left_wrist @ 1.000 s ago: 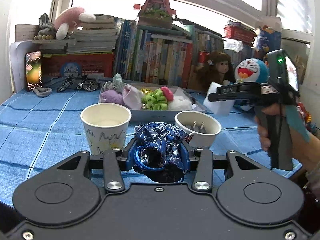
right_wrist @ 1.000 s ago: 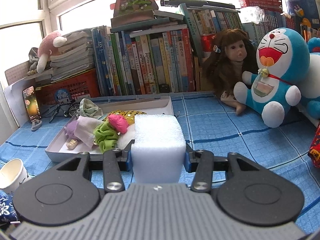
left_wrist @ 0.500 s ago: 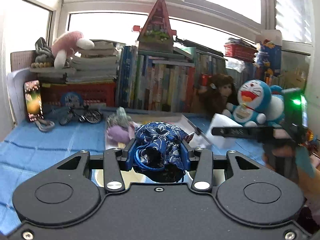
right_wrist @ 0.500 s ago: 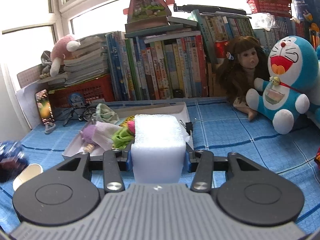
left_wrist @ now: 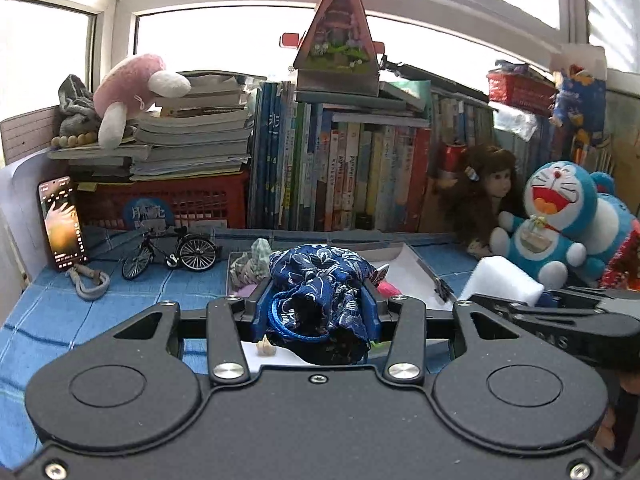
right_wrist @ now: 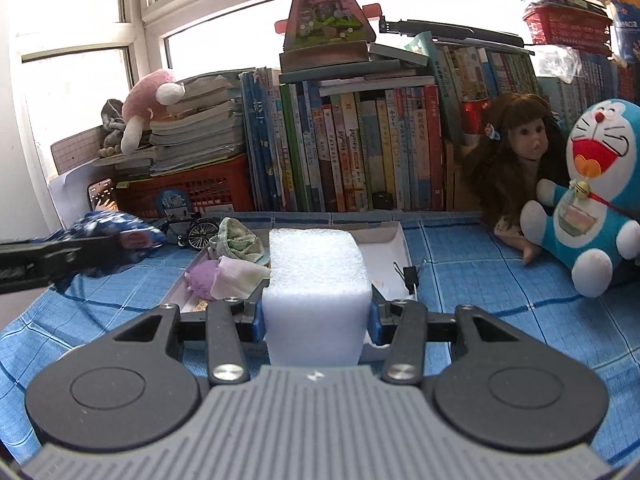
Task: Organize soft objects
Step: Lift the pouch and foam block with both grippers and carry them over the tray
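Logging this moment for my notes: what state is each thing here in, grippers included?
Left gripper: shut on the blue pouch, held above the tray.
Right gripper: shut on the foam block, in the air.
Tray: open, holding soft items, far right part bare.
Phone: propped upright, screen lit.
Toy bicycle: standing upright.

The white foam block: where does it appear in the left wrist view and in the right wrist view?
Left wrist view: white foam block at the right, gripped by the right gripper.
Right wrist view: same block in the centre, between the pads, in front of the white tray.
Shared landmark: the blue cat plush at the right.
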{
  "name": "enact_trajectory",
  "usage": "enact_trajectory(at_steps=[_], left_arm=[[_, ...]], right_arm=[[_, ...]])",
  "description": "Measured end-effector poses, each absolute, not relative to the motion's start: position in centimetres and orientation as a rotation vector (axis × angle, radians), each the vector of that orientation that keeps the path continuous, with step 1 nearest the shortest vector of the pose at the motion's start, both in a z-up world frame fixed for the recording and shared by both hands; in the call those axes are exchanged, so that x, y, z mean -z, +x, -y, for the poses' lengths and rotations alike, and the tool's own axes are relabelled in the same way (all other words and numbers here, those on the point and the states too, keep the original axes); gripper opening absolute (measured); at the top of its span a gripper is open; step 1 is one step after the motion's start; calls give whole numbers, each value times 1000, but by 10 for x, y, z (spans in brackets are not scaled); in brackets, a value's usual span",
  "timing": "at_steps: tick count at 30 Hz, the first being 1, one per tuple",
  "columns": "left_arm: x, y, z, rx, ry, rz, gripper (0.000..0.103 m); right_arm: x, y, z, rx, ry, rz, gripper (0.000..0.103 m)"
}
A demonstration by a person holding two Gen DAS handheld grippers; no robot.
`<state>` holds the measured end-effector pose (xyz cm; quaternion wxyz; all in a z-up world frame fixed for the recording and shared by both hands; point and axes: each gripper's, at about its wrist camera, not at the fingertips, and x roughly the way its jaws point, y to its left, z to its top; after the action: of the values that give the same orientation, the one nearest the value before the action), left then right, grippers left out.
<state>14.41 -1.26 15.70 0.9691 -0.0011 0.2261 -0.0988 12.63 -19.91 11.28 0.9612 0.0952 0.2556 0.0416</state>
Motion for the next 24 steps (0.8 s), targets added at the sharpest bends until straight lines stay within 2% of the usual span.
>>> enact_trajectory(at_steps=[14, 24], left_arm=[[-156, 248, 21, 211, -56, -591, 42], [-138, 306, 25, 175, -108, -695, 42]], right_arm=[[-124, 184, 210, -52, 217, -556, 51], [-111, 227, 214, -26, 232, -613, 51]])
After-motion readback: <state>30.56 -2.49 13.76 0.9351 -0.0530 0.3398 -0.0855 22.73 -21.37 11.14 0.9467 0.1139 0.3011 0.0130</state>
